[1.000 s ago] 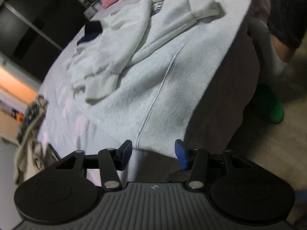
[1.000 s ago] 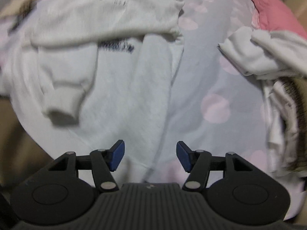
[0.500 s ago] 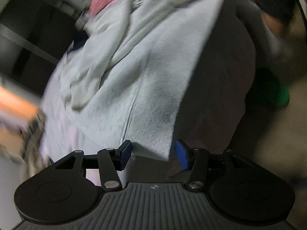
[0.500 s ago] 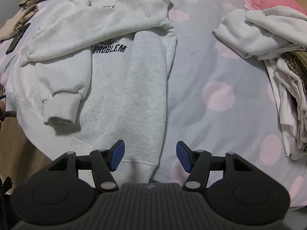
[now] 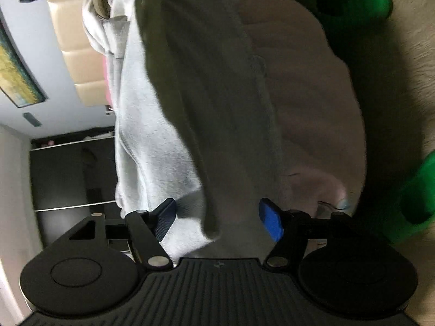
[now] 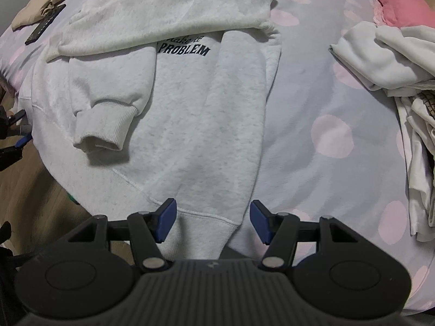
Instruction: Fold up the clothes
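1. A light grey sweatshirt [image 6: 201,103] lay spread front-up on the bed sheet [image 6: 326,103], which was pale with pink dots. Dark lettering reading "PROBLEM" [image 6: 185,49] showed on its chest.
2. Both sleeves were folded in across the body. One sleeve cuff [image 6: 104,130] lay on the front panel; the other sleeve crossed the chest just above the lettering.
3. The right gripper [image 6: 213,222] stood with its jaws wide apart. The sweatshirt's ribbed hem [image 6: 202,231] lay between the blue pads, but the pads were not closed on it. It held nothing.
4. The left gripper [image 5: 217,218] was turned sideways at the edge of the bed, its jaws likewise spread wide. A hanging corner of the sweatshirt [image 5: 152,135] lay between the pads. The cloth sat close against the darker pad; actual contact could not be confirmed. It gripped nothing.
5. A pile of white garments [image 6: 386,59] lay on the sheet, well apart from the sweatshirt. A pink pillow [image 6: 399,2] sat beyond that pile.
6. Beige clothing [image 6: 40,5] and a dark flat item [image 6: 44,24] lay near the sweatshirt's far shoulder.
7. No container was seen; all garments rested directly on the bed.
8. Green slippers [image 5: 356,2] stood on the floor beside the bed.
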`<state>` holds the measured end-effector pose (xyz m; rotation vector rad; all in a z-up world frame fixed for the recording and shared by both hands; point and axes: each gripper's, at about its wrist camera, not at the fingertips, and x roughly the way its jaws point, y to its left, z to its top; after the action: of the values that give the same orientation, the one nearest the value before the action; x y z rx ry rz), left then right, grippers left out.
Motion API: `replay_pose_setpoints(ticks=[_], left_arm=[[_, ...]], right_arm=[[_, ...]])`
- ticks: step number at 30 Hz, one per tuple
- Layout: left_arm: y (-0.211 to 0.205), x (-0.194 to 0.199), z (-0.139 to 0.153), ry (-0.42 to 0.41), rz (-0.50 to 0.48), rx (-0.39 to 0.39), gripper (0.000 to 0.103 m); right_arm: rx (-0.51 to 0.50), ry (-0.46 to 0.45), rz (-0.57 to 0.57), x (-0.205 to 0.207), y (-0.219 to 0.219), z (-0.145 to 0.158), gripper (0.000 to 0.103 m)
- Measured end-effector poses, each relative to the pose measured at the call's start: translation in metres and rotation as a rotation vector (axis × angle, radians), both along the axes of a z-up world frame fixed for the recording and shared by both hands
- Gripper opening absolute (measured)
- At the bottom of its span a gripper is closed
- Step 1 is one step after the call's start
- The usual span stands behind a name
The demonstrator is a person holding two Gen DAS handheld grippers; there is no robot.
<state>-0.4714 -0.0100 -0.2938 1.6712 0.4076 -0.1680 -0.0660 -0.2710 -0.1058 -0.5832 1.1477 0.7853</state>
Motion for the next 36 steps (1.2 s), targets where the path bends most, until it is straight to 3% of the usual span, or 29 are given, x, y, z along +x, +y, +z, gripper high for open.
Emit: replay_pose_setpoints(ticks=[4, 7, 10, 12, 13, 15, 19, 24, 28, 32, 36], left_arm=[[0.001, 0.01, 0.013, -0.119, 0.012, -0.039, 0.067], [0.007, 0.015, 0.007, -0.121, 0.013, -0.015, 0.066], [0.013, 0.018, 0.001, -0.108, 0.019, 0.006, 0.053], [0.009, 0.019, 0.011, -0.111, 0.034, -0.036, 0.035], [0.005, 0.019, 0.021, -0.102, 0.044, -0.079, 0.033], [0.002, 0.021, 0.043, -0.072, 0.069, -0.185, 0.016], [0.001, 0.025, 0.088, -0.07, 0.104, -0.365, 0.006], [0.014, 0.041, 0.151, -0.016, 0.218, -0.563, 0.004], [0.031, 0.06, 0.209, 0.103, 0.309, -0.711, 0.004], [0.051, 0.075, 0.245, 0.201, 0.364, -0.802, 0.004], [0.066, 0.096, 0.279, 0.216, 0.432, -0.956, 0.004]], right_arm=[[-0.004, 0.007, 0.0, -0.001, -0.002, -0.001, 0.063], [-0.007, 0.012, 0.002, -0.001, -0.003, -0.002, 0.063], [-0.006, 0.01, 0.001, -0.002, -0.003, -0.002, 0.063], [-0.008, 0.008, 0.004, -0.003, -0.003, -0.002, 0.063], [-0.009, 0.007, 0.006, -0.003, -0.002, -0.003, 0.063], [-0.013, 0.008, 0.011, -0.004, -0.002, -0.003, 0.063], [-0.017, -0.003, 0.013, -0.005, -0.001, -0.003, 0.063], [0.001, -0.023, 0.047, -0.01, 0.002, -0.001, 0.063], [0.041, -0.054, 0.118, -0.019, 0.007, 0.004, 0.063], [0.088, -0.097, 0.194, -0.03, 0.012, 0.012, 0.063], [0.087, -0.11, 0.224, -0.034, 0.015, 0.012, 0.063]])
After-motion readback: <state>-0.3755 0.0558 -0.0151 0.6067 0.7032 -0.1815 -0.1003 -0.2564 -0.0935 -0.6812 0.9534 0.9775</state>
